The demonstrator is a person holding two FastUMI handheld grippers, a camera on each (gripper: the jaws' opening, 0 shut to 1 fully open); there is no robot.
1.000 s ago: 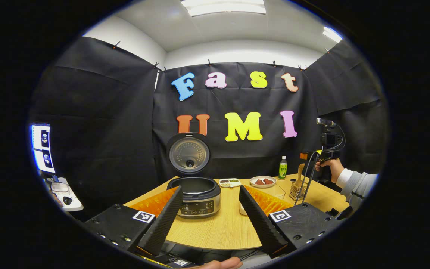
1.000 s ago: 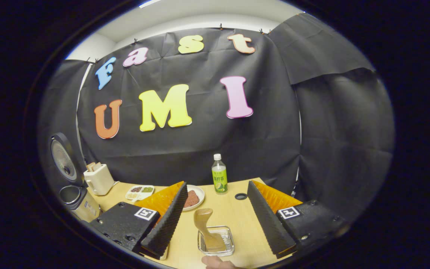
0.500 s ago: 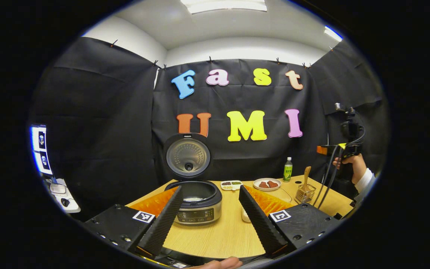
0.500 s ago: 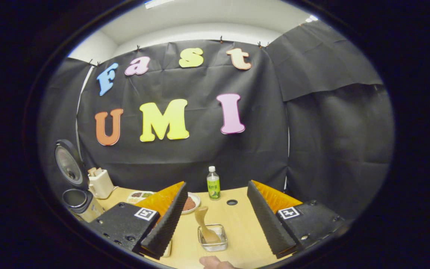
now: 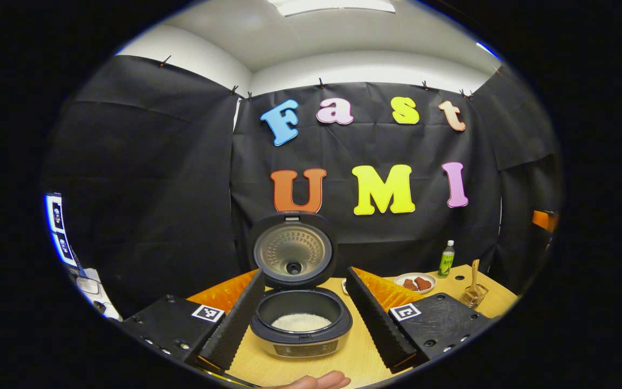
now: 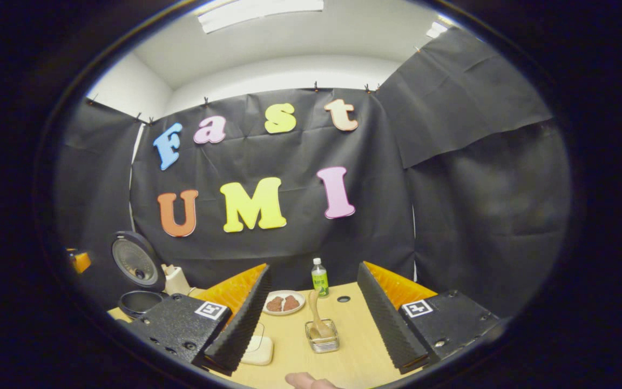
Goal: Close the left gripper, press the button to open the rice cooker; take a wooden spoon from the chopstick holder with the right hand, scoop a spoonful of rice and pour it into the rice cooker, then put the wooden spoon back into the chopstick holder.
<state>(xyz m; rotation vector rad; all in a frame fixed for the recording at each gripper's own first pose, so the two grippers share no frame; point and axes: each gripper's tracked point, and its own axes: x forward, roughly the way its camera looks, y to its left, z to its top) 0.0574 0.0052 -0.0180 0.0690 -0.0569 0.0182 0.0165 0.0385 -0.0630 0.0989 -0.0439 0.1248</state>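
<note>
Rice cooker [image 5: 301,324]: 1; wooden spoon [image 6: 317,320]: 1

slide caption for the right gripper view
Open right tool faces the spoon standing in its holder; cooker lid up at left.

left gripper [image 5: 304,316]: we hold it level, jaws spread wide, empty | right gripper [image 6: 311,313]: jaws wide apart, empty | a fingertip [image 6: 305,381] shows at 6 o'clock
</note>
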